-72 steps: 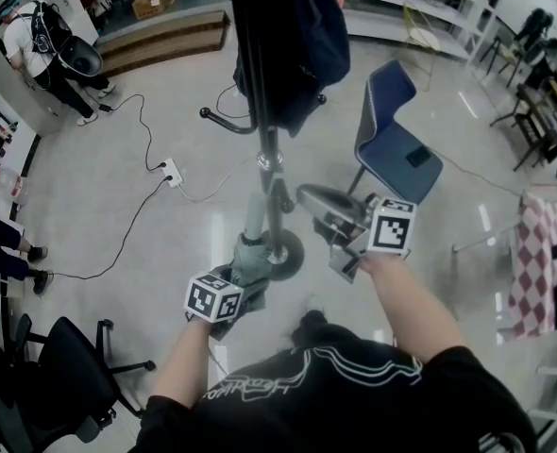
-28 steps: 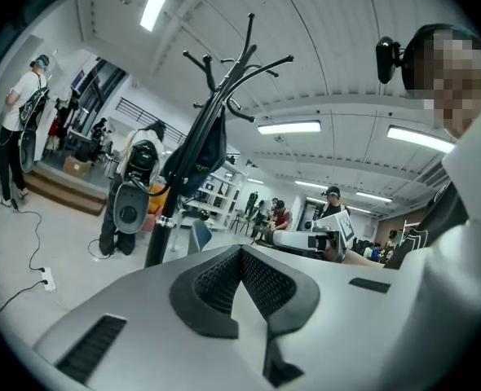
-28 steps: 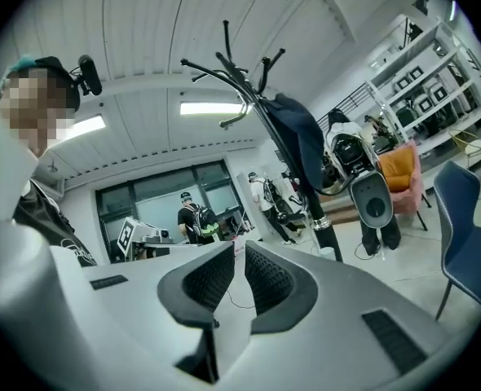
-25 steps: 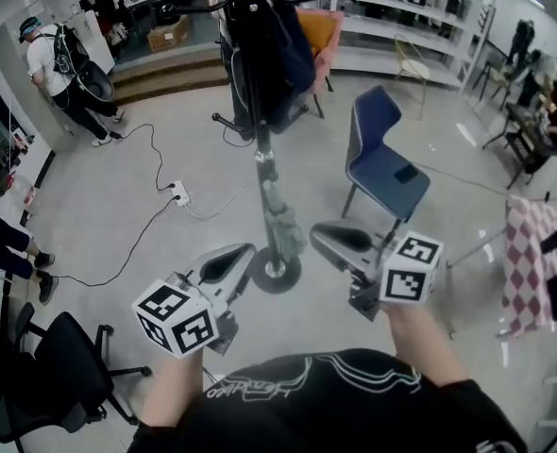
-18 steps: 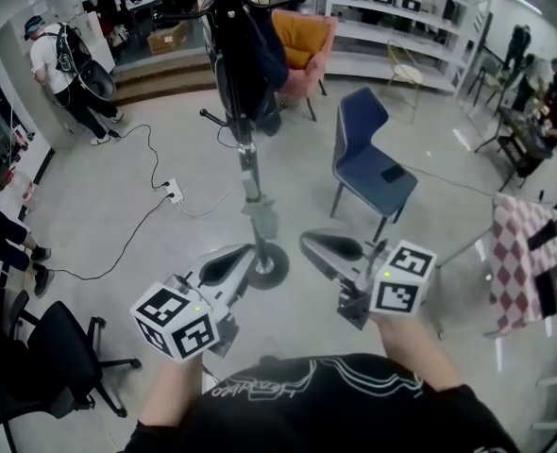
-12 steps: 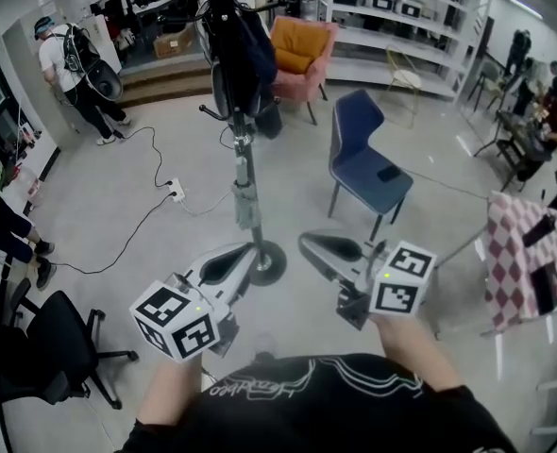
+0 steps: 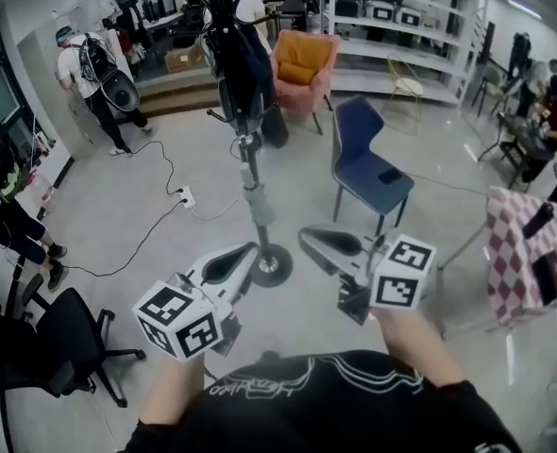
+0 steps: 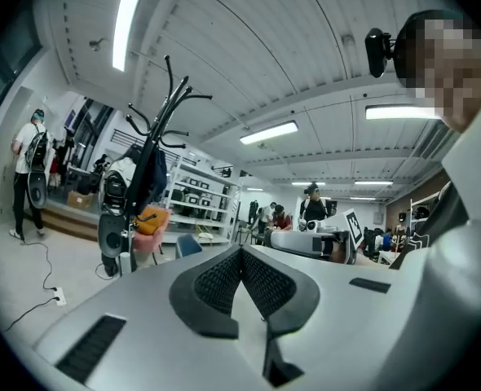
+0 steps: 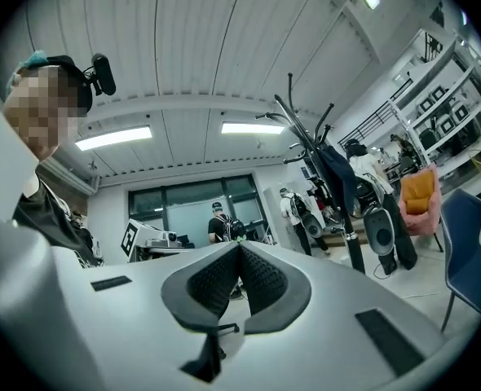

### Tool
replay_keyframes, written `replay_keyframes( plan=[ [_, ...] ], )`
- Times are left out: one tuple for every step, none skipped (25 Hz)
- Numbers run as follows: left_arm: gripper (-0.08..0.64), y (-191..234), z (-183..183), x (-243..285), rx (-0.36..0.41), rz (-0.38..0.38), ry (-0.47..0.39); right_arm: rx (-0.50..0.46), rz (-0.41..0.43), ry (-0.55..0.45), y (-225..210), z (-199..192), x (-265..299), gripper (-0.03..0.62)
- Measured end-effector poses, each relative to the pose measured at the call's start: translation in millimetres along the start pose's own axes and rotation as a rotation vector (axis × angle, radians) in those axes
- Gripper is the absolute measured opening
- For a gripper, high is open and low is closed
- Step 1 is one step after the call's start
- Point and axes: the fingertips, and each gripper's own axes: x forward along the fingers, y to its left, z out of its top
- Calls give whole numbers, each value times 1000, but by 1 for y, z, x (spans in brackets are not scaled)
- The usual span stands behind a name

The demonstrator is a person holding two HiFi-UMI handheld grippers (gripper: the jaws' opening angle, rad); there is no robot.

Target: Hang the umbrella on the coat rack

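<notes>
The coat rack [image 7: 247, 149] stands ahead of me on its round base [image 7: 271, 268], with a dark coat [image 7: 241, 59] on its upper hooks. A grey folded umbrella [image 7: 258, 202] hangs low along the pole. My left gripper [image 7: 250, 249] and right gripper [image 7: 304, 237] are held level near my chest, short of the base, both shut and empty. The left gripper view shows the left gripper [image 8: 242, 251] with pads pressed together and the rack [image 8: 149, 165] to the left. The right gripper view shows the right gripper [image 9: 240, 247] shut and the rack [image 9: 332, 169] to the right.
A blue chair [image 7: 368, 163] stands right of the rack, an orange armchair [image 7: 302, 57] behind it. A power strip with cables [image 7: 186, 196] lies on the floor at left. A black office chair [image 7: 42, 347] is near left, a checkered cloth [image 7: 529, 253] at right. A person [image 7: 94, 78] stands far left.
Earlier my left gripper was down by the umbrella at the pole. Both grippers have since drawn back and up, away from the rack. The umbrella stays on the pole.
</notes>
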Motion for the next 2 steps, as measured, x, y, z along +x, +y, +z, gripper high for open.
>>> replay_keyframes(
  plan=[
    [-2,-4,-1,-3,2,1,2,-1,1,0,4,0,-2,12],
    [-2,-7,-1,-5,4,2,4,-1,2,0,7,-1,-4,14]
  ],
)
